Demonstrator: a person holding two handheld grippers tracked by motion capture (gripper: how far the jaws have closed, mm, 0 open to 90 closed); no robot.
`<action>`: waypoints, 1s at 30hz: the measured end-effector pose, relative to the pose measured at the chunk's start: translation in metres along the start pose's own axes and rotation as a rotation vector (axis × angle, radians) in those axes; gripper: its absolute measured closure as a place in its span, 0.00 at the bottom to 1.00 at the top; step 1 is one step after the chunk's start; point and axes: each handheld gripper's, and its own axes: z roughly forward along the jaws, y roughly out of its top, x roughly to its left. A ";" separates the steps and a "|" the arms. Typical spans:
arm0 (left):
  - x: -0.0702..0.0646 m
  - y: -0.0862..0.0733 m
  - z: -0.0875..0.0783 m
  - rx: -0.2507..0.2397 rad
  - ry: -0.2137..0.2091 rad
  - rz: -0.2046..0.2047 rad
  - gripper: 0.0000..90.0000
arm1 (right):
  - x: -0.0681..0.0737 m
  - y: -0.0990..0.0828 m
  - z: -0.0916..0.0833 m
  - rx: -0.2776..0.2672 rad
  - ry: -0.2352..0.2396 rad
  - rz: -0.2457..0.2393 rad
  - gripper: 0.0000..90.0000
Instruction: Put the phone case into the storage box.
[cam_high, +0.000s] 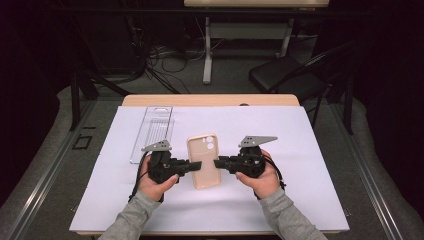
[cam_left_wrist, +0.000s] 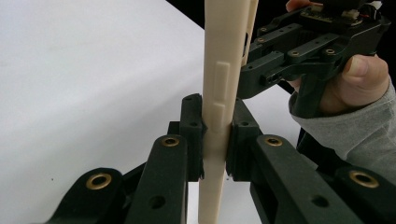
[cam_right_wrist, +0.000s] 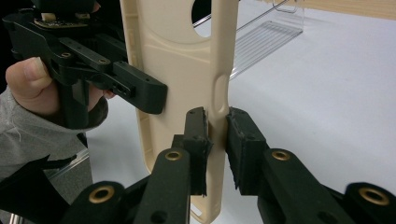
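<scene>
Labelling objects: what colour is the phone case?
Beige phone case; clearest in the right gripper view.

- My worktop (cam_high: 280, 100) is light wood, showing along its far edge.
- A white sheet (cam_high: 310, 165) covers nearly all of it.
- A clear plastic tray (cam_high: 152, 131) lies flat on the sheet, far left.

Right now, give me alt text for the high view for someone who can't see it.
A beige phone case is held from both sides by the left gripper and right gripper, over a white mat on a table. A clear plastic tray lies at the mat's back left.
</scene>
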 end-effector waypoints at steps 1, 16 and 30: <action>0.000 0.000 0.000 0.000 0.000 0.001 0.89 | 0.000 0.000 0.000 -0.002 0.001 0.000 0.89; -0.001 0.000 0.001 0.002 0.000 0.002 0.89 | -0.002 -0.001 0.000 -0.001 0.000 0.014 0.91; 0.000 -0.001 0.002 0.001 0.011 -0.003 0.88 | 0.000 -0.002 0.001 -0.002 -0.020 0.047 0.92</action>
